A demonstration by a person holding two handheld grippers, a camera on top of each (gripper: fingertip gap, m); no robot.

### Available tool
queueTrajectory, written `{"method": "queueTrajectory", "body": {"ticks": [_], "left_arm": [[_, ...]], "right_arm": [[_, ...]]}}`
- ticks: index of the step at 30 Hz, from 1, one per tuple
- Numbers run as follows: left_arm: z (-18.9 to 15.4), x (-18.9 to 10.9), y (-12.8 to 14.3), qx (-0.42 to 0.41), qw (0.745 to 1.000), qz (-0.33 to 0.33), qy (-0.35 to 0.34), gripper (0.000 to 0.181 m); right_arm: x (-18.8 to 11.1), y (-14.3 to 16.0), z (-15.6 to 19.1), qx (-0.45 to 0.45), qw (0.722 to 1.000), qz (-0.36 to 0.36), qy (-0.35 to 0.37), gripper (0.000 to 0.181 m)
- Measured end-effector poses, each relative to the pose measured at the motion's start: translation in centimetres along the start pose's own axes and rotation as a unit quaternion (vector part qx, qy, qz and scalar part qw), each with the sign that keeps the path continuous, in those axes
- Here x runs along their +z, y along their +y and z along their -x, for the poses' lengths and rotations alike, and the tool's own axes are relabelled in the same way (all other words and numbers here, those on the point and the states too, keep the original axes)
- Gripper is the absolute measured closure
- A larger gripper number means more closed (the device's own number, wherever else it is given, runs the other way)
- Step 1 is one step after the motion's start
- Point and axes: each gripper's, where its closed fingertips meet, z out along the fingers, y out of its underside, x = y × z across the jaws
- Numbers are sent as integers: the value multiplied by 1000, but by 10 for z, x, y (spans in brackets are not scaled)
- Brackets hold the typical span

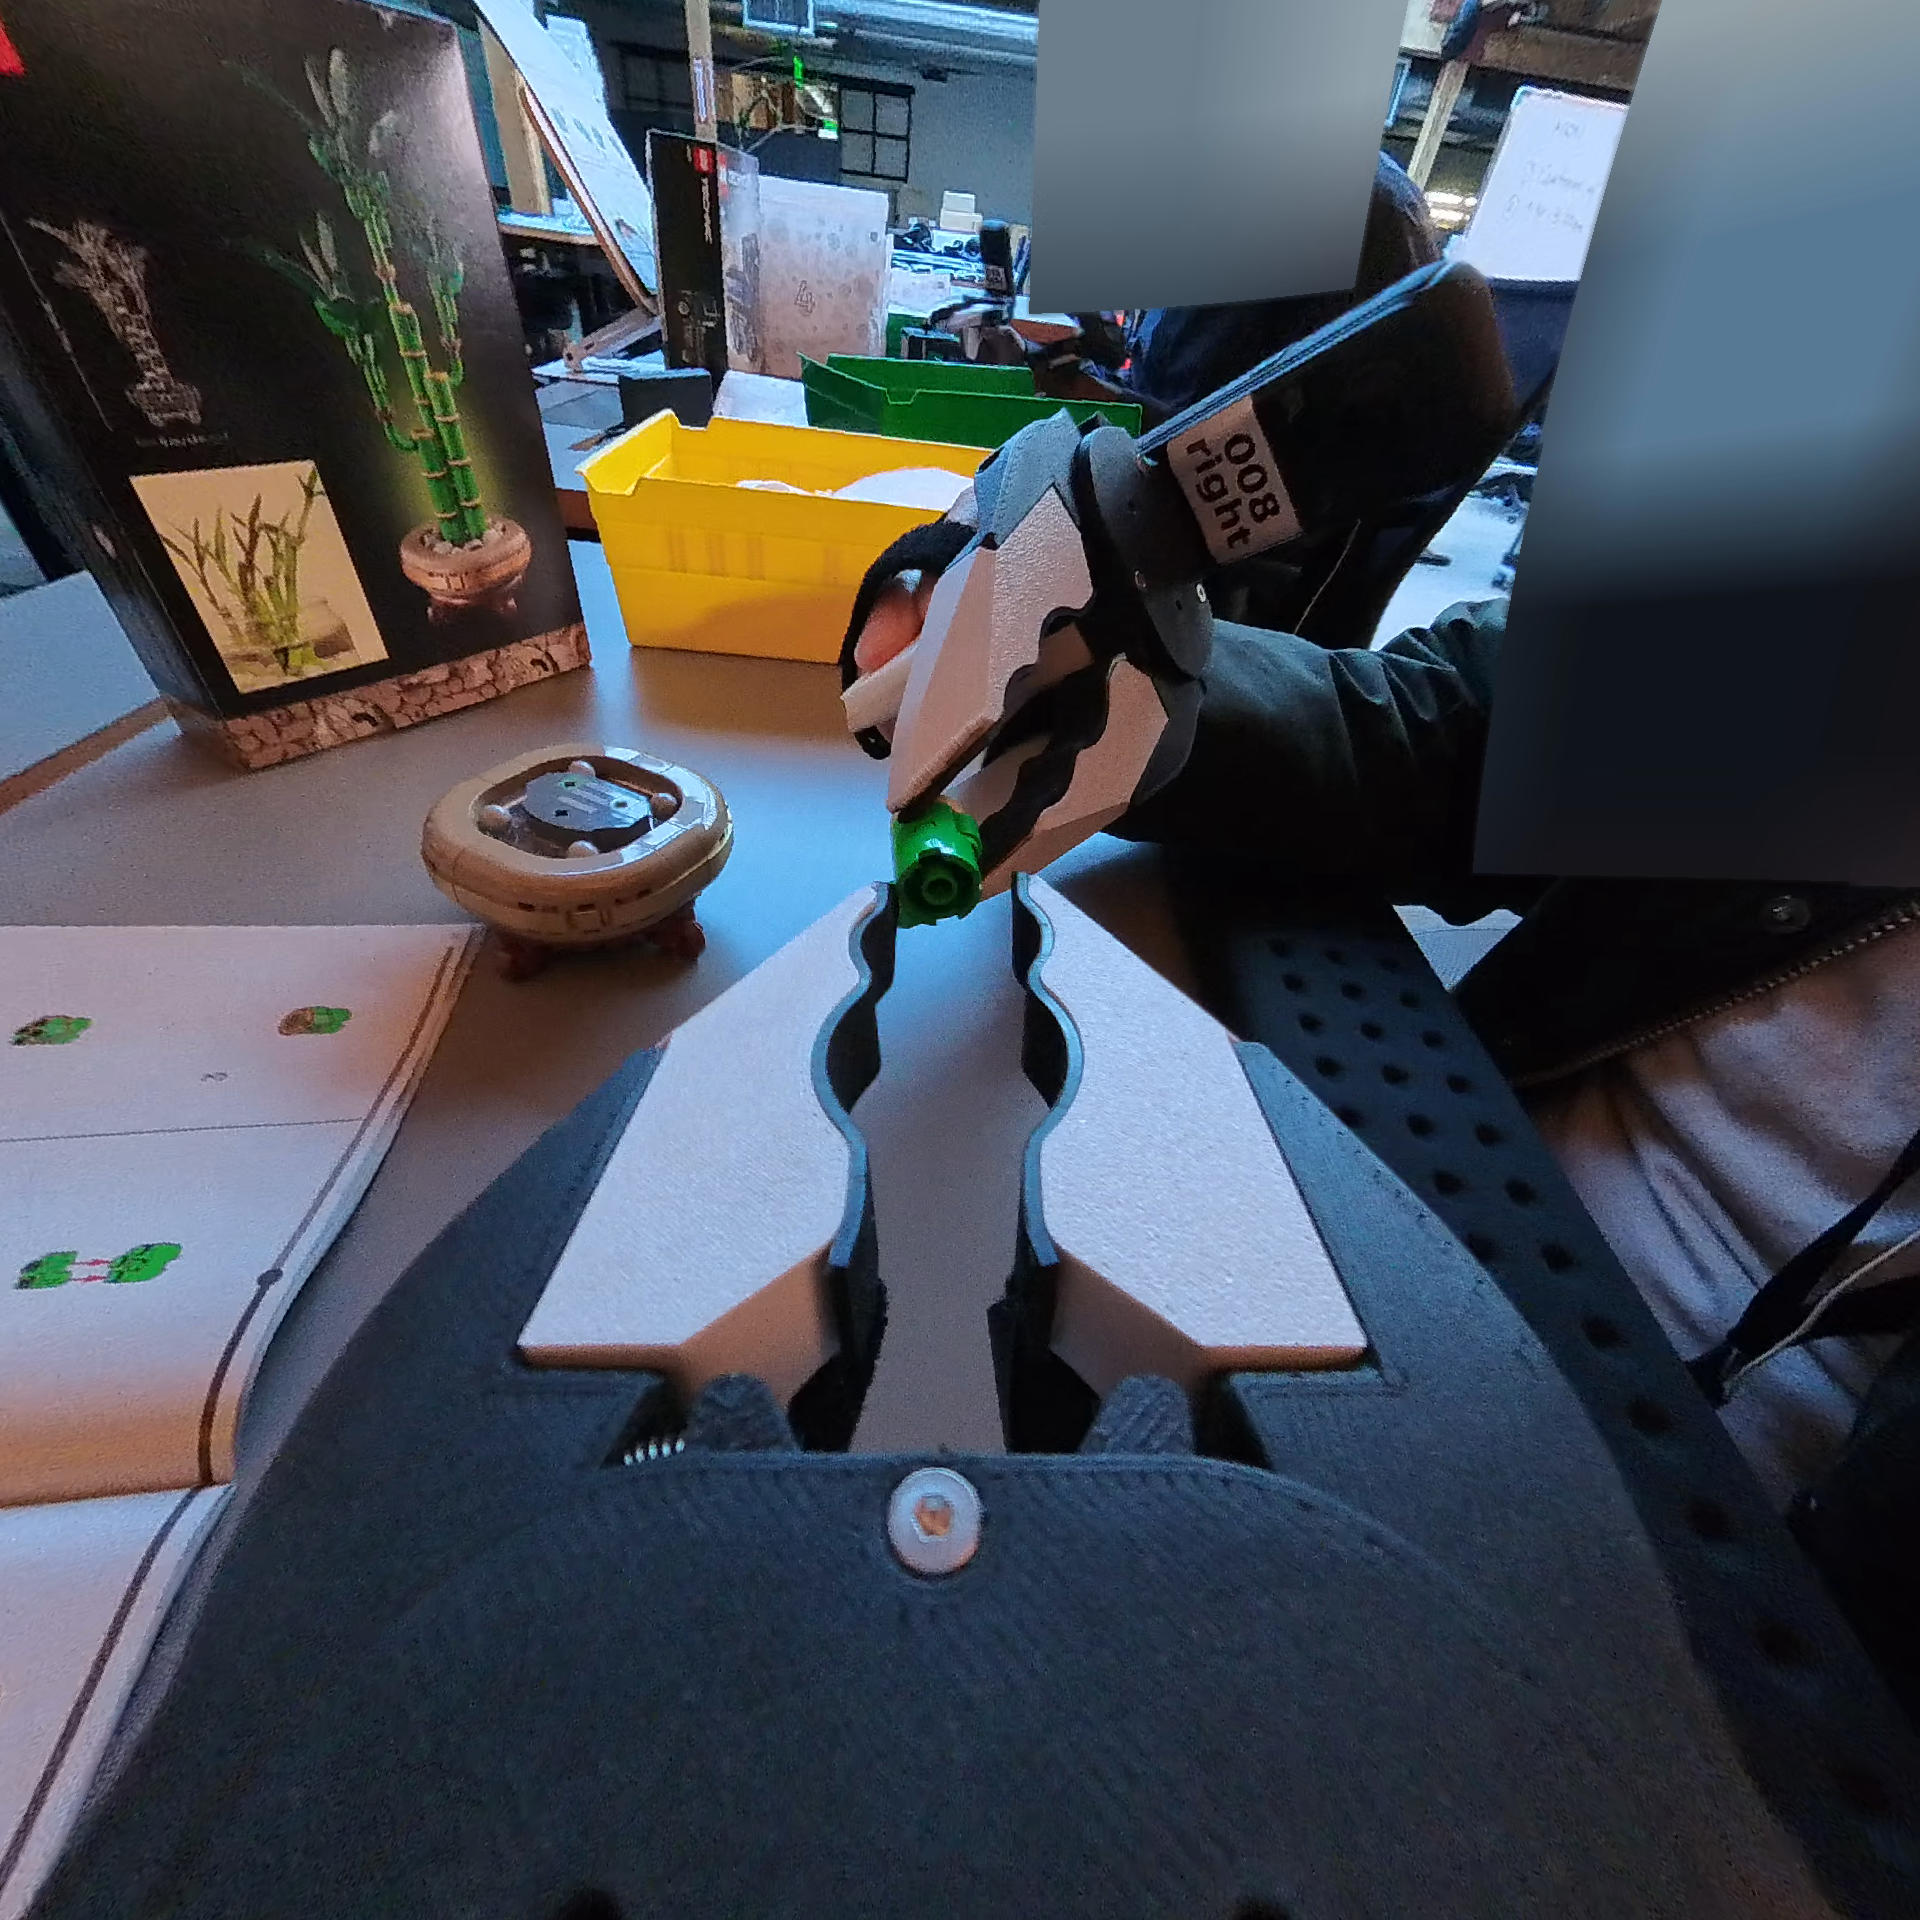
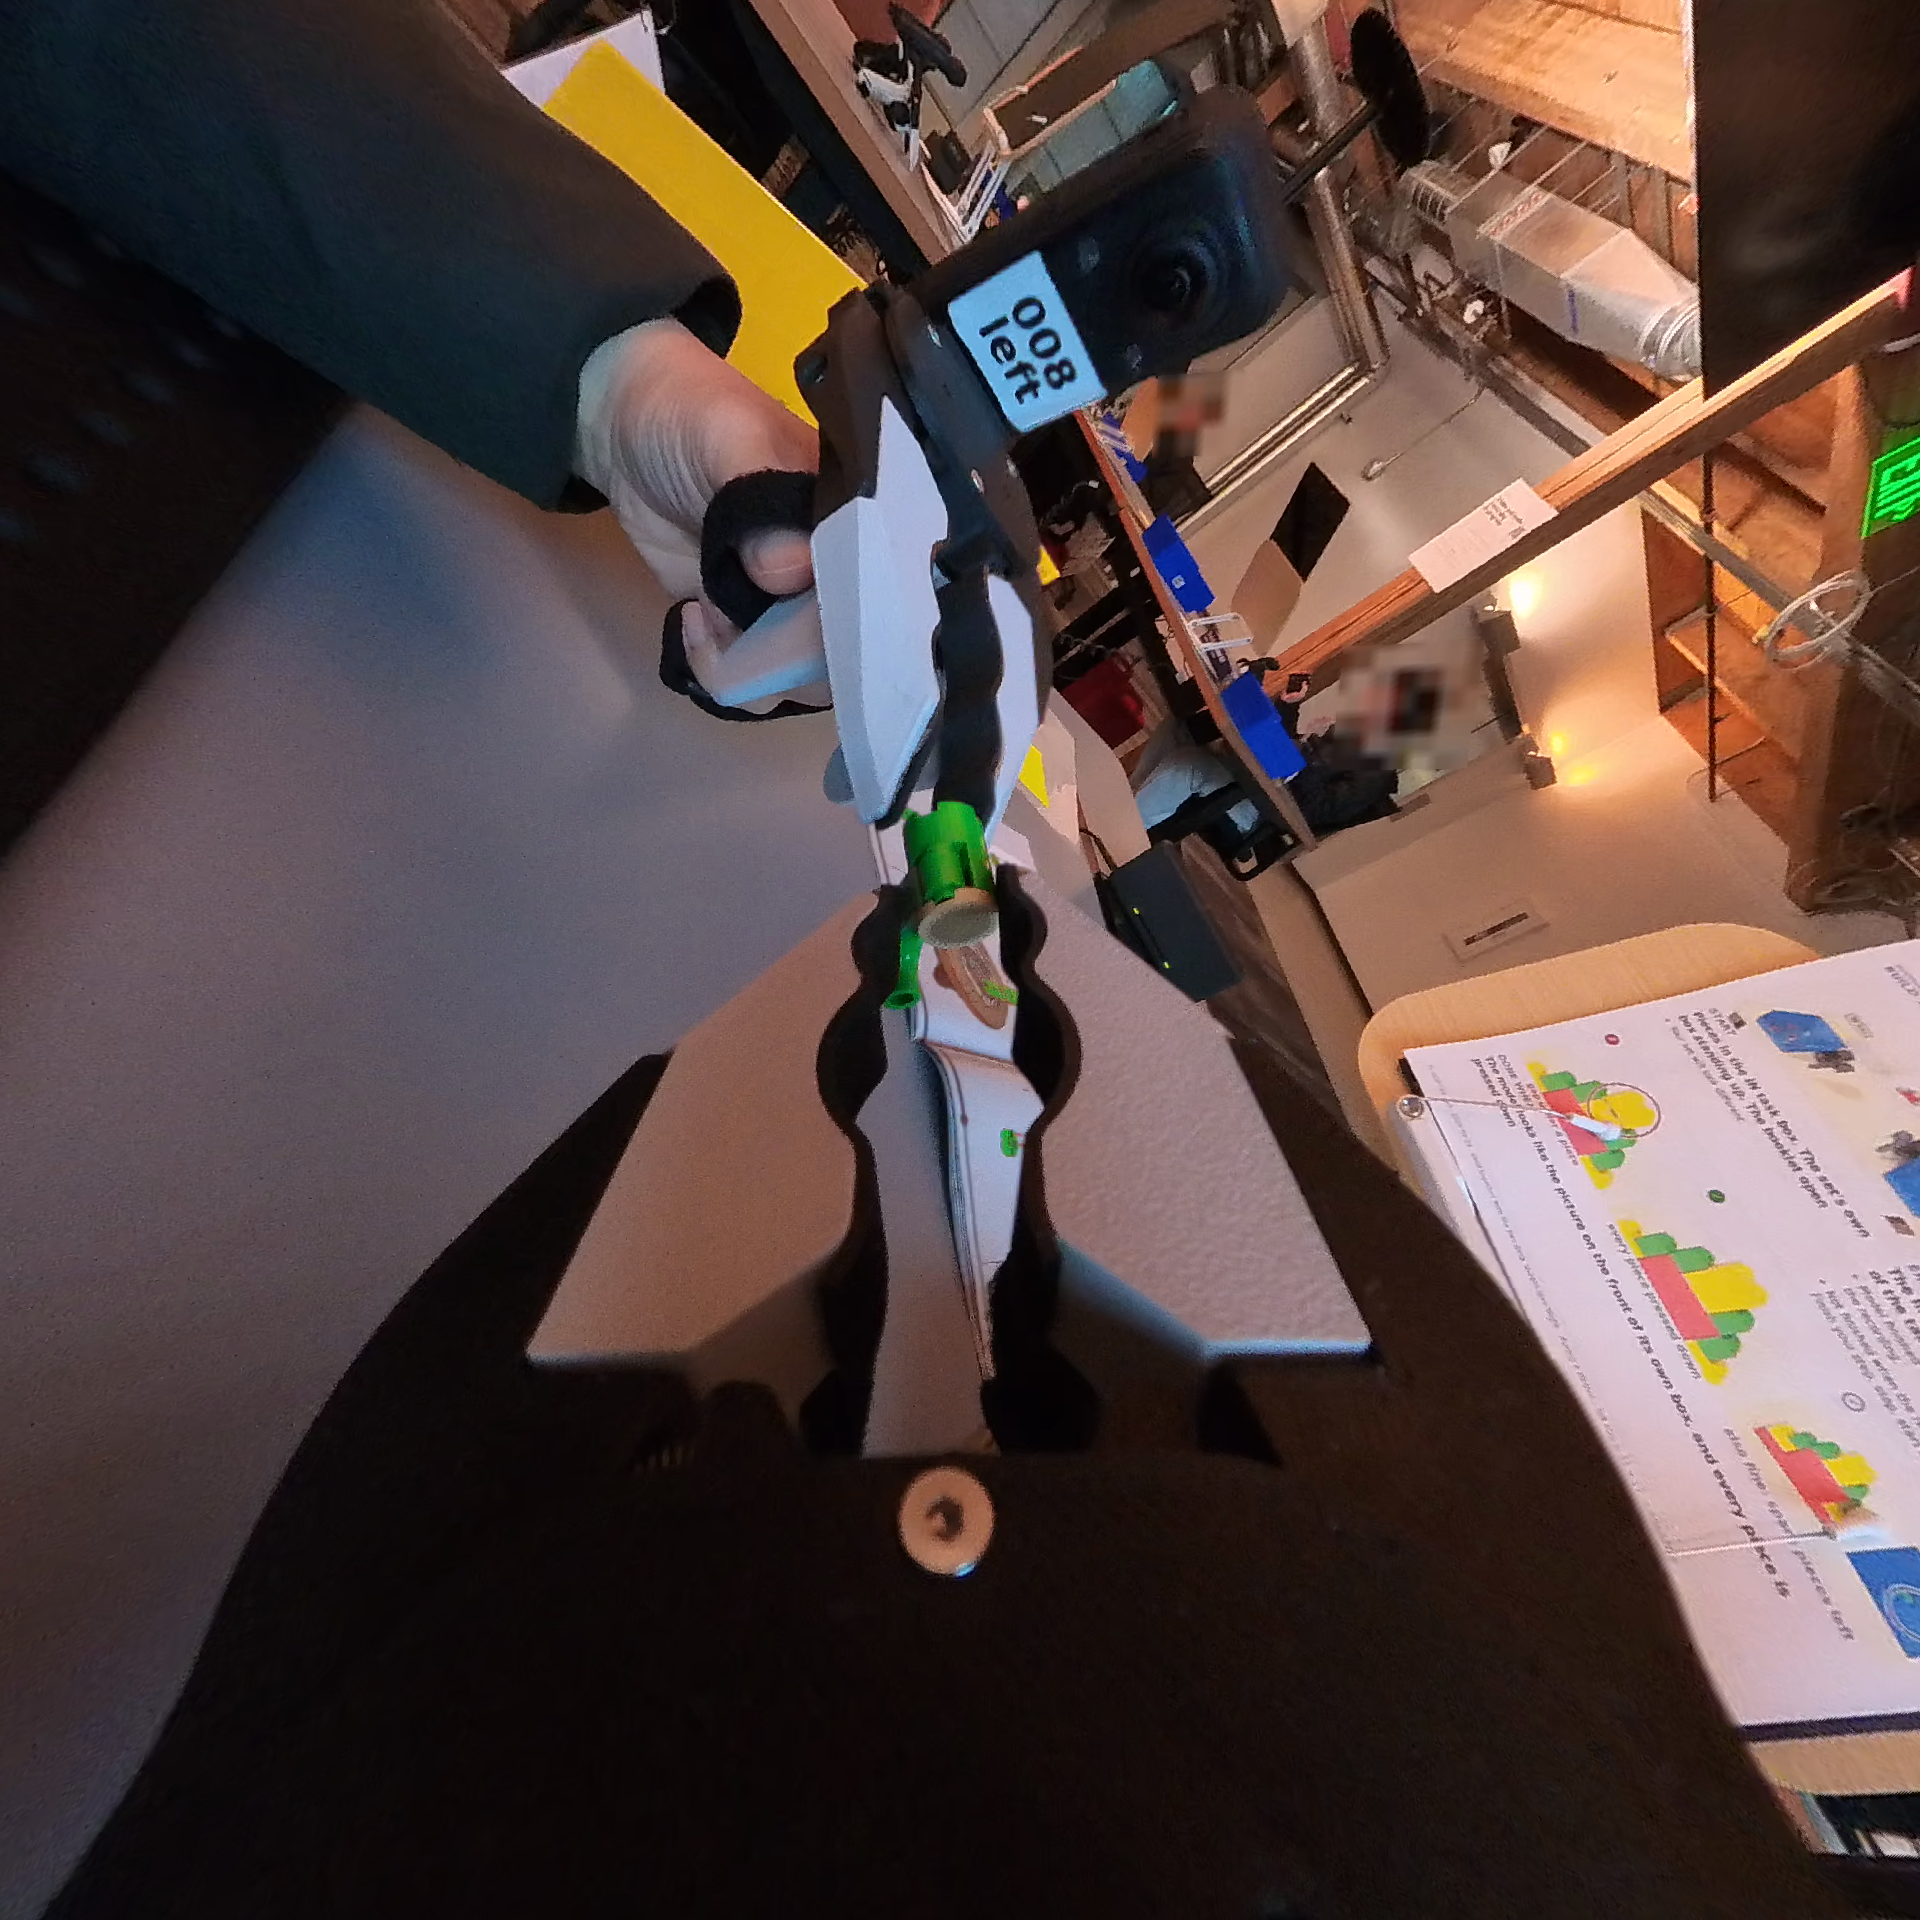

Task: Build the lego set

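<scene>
**A:** Right at the tips: the right gripper (image 2: 948, 904) has its fingers (image 2: 1143, 1143) clamped on a small green lego piece (image 1: 935, 868). It's a short round section with a tan disc on one end and a thin green stem off its side.

**B:** And the left gripper (image 1: 956, 904)?

**A:** Its fingers (image 1: 727, 1143) are apart. The green piece sits right at their tips, against one tip, with a sliver of daylight before the other. The two grippers meet nose to nose over the piece, held up off the counter (image 1: 727, 707).

**B:** Who's driving?

**A:** A person in dark sleeves. The left hand (image 2: 686, 447) is wrapped round its handle, with a finger through a black strap. The right hand (image 1: 894, 623) is mostly tucked behind its gripper.

**B:** Moving out from there?

**A:** Beyond the left fingers, a rounded tan lego pot (image 1: 577, 831) stands on the counter on small dark red feet, its dark top face showing. An open instruction booklet (image 1: 208, 1143) lies flat to its left, near the pot. Behind the pot is the set's tall dark box (image 1: 281, 364), with a bamboo plant pictured on it. A yellow bin (image 1: 769, 540) sits beside the box with something white inside, and a green bin (image 1: 935, 395) is farther back.

**B:** Anything on the right side?

**A:** A printed sheet with coloured brick diagrams (image 2: 1662, 1299) lies on a pale surface, well apart from the fingers.
</scene>
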Motion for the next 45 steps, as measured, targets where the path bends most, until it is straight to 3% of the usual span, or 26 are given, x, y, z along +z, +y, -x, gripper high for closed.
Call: {"method": "queueTrajectory", "body": {"ticks": [8, 18, 26, 36, 45], "left_arm": [[9, 1, 5, 18, 999, 16, -33, 167], [12, 3, 12, 6, 999, 35, -38, 167], [10, 2, 10, 0, 999, 27, -26, 167], [6, 2, 9, 28, 999, 24, -23, 167], [12, 3, 16, 10, 999, 39, -28, 167]], "right_arm": [[4, 8, 7, 14, 1000, 21, -19, 164], [6, 10, 10, 108, 993, 16, -45, 170], [5, 9, 6, 112, 993, 9, -31, 162], [5, 7, 10, 153, 987, 3, -52, 165], [11, 20, 17, 153, 986, 37, -56, 163]]}}
